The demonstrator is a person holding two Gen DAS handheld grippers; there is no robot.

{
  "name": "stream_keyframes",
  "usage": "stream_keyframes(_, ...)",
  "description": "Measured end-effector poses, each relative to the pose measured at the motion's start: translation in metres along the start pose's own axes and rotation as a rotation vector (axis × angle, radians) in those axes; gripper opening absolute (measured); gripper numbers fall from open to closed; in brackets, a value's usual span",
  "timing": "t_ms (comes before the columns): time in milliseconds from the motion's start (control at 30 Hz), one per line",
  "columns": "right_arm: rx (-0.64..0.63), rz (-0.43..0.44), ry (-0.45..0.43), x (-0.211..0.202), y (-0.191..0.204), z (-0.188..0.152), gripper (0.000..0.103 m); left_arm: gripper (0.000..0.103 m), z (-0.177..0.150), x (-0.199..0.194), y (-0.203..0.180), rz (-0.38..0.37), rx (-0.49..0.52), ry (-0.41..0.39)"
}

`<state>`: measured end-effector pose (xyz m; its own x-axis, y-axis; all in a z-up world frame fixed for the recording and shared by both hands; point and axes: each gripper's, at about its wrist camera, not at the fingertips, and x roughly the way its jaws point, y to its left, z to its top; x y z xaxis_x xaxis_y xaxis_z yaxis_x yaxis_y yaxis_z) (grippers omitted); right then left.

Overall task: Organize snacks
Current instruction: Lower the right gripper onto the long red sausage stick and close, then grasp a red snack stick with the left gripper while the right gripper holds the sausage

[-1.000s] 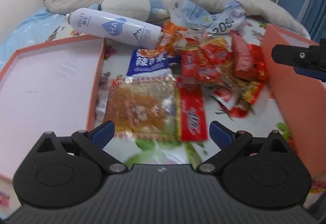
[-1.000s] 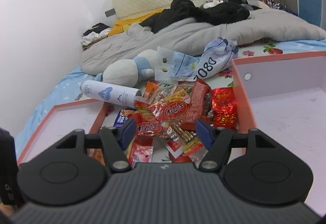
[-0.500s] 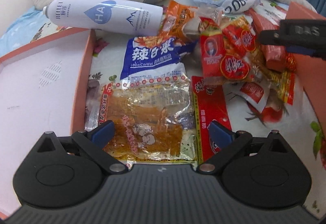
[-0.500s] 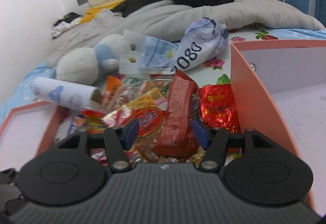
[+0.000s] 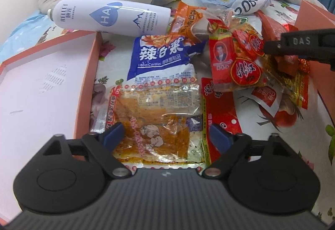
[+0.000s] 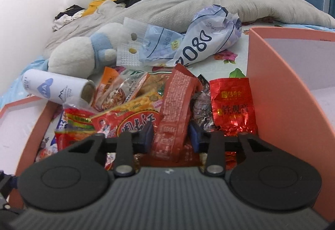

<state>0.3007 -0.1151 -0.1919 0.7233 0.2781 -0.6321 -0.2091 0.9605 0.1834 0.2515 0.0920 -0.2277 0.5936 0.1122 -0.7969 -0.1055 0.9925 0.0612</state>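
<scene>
The snacks lie in a messy pile on the bed, between two flat pink cardboard boxes. One pink box (image 5: 48, 75) is on the left of the pile and the other pink box (image 6: 278, 75) is on the right.

The right tongs (image 6: 170, 138) have just been closing. A long dark red packet with tiny print (image 6: 175, 108) stands between the blue pads (image 6: 146, 135). The pads are very near its sides, but I cannot tell if they press on it yet. To do this well, squeeze until the packet is held firm, near its middle. Then lift it straight up, so the shiny red foil tea packet (image 6: 232, 104) beside it does not come along. The right box is just beside it, so it looks like the best home for it.

The left tongs (image 5: 165, 138) are wide and have just been closing a little. Under them lies a clear flat packet of orange snack slices (image 5: 155, 123). The pads are over its two sides and do not grip it. A flat packet is hard to grab from above. It may be best to pinch one edge, or a crease in the wrapper. The red strip packet (image 5: 217, 108) lies right next to it, and the right pad could catch it too. The white spray can (image 5: 113, 16) is no snack, so leave it.
</scene>
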Motion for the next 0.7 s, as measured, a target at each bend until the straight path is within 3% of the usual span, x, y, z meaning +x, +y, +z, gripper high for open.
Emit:
stream_keyframes(233, -0.028, 0.015, 0.000, -0.026, 0.006, -0.010, 0.036, 0.061, -0.007, -0.009, 0.006, -0.001, 0.003, -0.030)
stream_keyframes(433, -0.056, 0.022, 0.017, -0.054, 0.013, -0.029, 0.035, 0.025, -0.014, -0.014, -0.005, -0.027, 0.023, -0.061)
stream_keyframes(633, -0.085, 0.020, 0.039, -0.082, 0.016, -0.050, 0.035, 0.015, -0.020, -0.021, -0.005, -0.038, -0.007, -0.079)
stream_keyframes(700, -0.098, 0.021, 0.045, -0.092, 0.017, -0.057, 0.034, 0.006, -0.024, -0.027, -0.006, -0.046, -0.015, -0.079)
